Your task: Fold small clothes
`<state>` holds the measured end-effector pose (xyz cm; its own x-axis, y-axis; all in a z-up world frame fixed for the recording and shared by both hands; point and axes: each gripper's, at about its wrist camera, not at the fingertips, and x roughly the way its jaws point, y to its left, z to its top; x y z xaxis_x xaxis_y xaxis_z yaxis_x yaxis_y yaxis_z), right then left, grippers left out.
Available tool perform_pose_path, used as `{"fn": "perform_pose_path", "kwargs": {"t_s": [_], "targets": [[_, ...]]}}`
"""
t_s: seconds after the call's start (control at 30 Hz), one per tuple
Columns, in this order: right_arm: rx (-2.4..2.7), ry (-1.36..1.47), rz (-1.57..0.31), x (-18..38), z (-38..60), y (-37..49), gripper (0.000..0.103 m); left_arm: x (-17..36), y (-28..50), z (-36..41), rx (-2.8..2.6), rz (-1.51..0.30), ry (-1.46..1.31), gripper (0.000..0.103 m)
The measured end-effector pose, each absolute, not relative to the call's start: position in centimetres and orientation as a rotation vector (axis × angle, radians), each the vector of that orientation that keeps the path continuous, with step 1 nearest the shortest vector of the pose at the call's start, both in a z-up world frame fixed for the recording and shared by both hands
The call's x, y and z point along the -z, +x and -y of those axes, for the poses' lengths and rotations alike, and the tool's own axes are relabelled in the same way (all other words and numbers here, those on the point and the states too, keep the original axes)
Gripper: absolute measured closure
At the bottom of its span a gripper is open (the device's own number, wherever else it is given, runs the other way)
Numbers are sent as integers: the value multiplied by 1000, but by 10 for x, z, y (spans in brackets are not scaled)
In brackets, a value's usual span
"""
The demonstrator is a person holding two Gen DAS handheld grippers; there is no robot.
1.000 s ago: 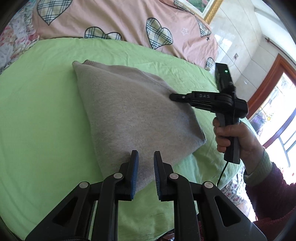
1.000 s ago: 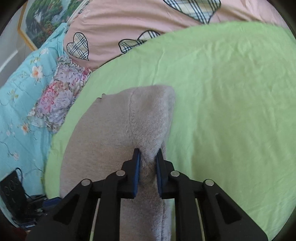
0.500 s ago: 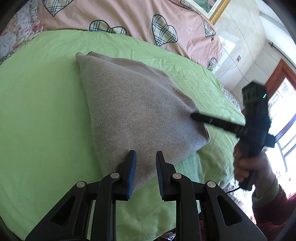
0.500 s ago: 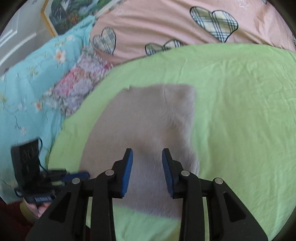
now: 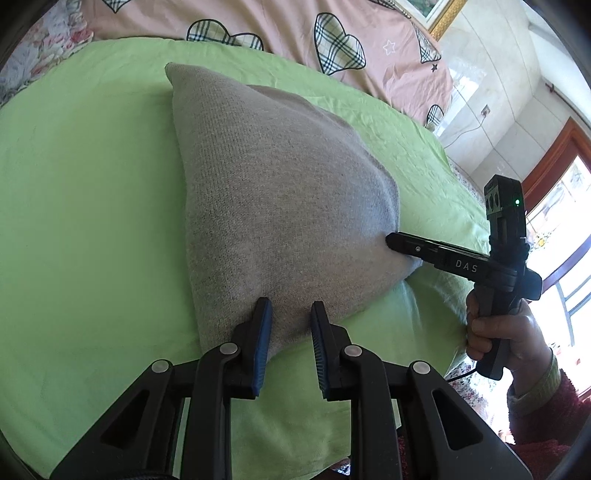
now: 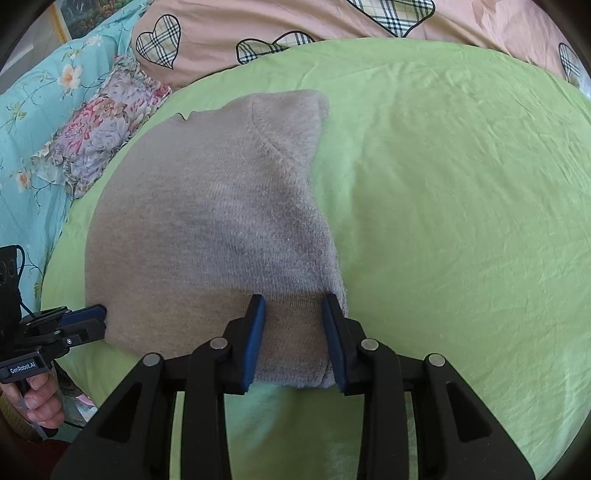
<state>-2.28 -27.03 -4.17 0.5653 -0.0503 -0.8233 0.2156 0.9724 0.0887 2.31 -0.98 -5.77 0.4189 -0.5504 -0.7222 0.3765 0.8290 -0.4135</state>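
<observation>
Grey knit garment, folded, flat on green sheet, edges uneven

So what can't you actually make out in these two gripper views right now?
- Underside of the grey garment and its layers: hidden by its own top, both views.
- Right gripper pads: only one finger's side shows in the left wrist view.
- Framed picture: cut off by the edge.
- Person: only hands and a sleeve show.
</observation>
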Motion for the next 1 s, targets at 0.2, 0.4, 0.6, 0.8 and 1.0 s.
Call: {"fn": "perform_pose_path", "kwargs": {"t_s": [0.2,0.4,0.6,0.8,1.0], "targets": [[163,184,-945,45,270,-25,69,59,20,17,560,-961,-167,82],[166,192,-959,42,269,-26,69,57,24,8,585,-1010,-251,80],[167,212,-949,39,269,-32,69,52,18,5,572,-1004,-258,79],[192,217,-920,22,264,-50,62,40,7,6,537,-1006,-227,68],[182,237,-897,14,255,-63,59,29,1,9,438,-993,-172,53]]}}
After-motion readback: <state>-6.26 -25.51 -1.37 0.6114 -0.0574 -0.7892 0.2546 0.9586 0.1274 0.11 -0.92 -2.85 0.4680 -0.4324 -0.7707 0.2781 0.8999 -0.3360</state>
